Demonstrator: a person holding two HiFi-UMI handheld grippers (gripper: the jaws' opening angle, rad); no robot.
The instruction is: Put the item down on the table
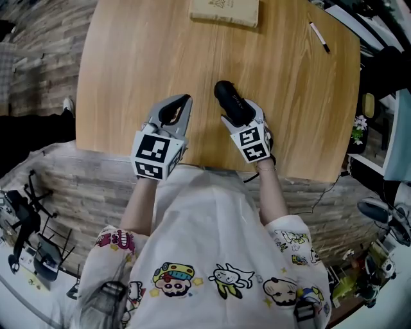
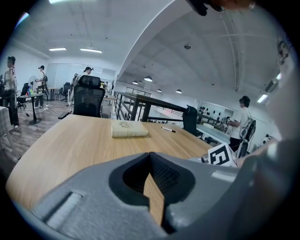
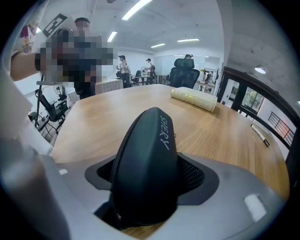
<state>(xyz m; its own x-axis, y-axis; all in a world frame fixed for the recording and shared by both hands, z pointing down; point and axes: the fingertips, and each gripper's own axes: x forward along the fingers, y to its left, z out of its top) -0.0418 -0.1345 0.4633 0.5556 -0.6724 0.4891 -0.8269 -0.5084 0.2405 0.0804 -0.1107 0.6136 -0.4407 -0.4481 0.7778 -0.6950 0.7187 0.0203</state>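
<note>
A black zipped case [image 1: 228,95] with pale lettering sticks forward out of my right gripper [image 1: 239,110], which is shut on it over the wooden table [image 1: 141,51] near its front edge. In the right gripper view the case [image 3: 147,154] fills the space between the jaws of the right gripper [image 3: 152,176]. Whether the case touches the table I cannot tell. My left gripper [image 1: 185,99] hovers just left of it, shut with nothing held. In the left gripper view, the left gripper [image 2: 151,157] shows only a thin slit of wood between its jaws.
A beige book [image 1: 225,11] lies at the table's far edge, with a pen [image 1: 319,36] at the far right. A black office chair [image 2: 89,98] stands beyond the table. People stand further off in the room. Clutter and equipment line the floor on both sides.
</note>
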